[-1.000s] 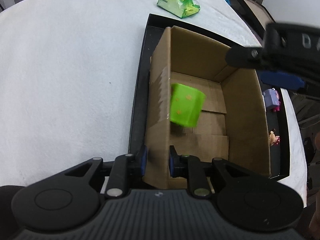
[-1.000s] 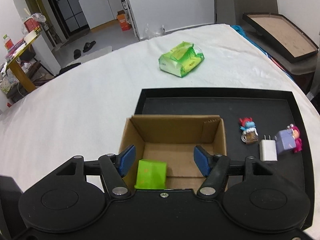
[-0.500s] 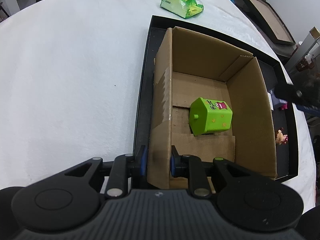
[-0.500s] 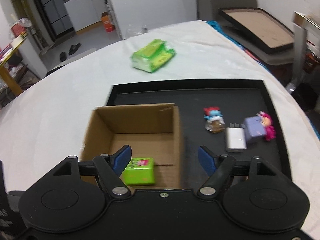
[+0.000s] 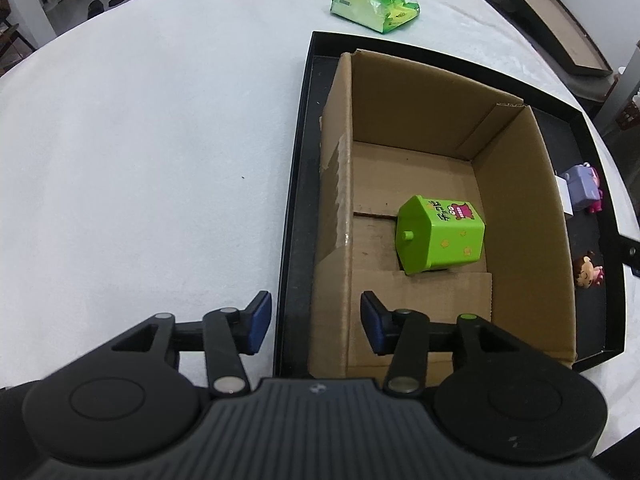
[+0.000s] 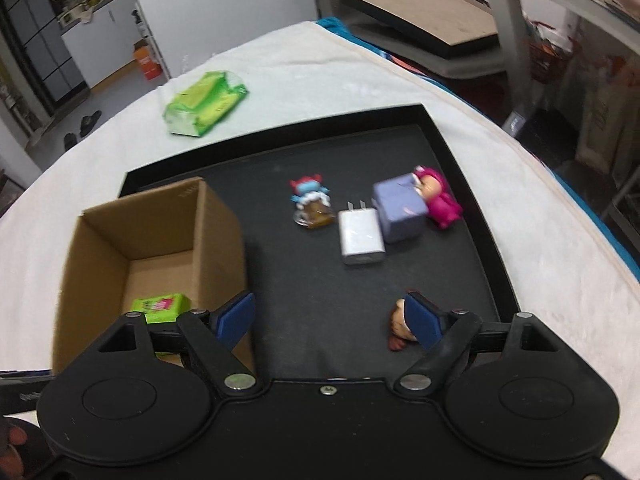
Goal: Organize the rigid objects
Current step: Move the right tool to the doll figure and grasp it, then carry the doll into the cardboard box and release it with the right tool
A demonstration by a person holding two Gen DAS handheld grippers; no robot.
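Observation:
A cardboard box (image 5: 416,120) (image 6: 152,220) stands open on the left of a black tray (image 5: 300,160) (image 6: 320,280). A green toy bin (image 5: 440,236) (image 6: 160,306) lies on its side on the box floor. My left gripper (image 5: 316,326) straddles the box's left wall; its jaws are opening and the pads stand clear of the cardboard. My right gripper (image 6: 329,316) hangs over bare tray, jaws opening with nothing between them. A small doll (image 6: 400,322) (image 5: 586,272) lies just beside its right fingertip.
Farther along the tray lie a white charger (image 6: 360,236), a purple block with a pink figure (image 6: 400,208) and a blue-and-red figurine (image 6: 310,200). A green packet (image 5: 374,2) (image 6: 204,104) rests on the white cloth beyond the tray. The table edge runs close on the right.
The green toy bin fell into the box and settled on its side. My left jaws released the box wall and spread. My right gripper swung right from over the box to over the tray, widening.

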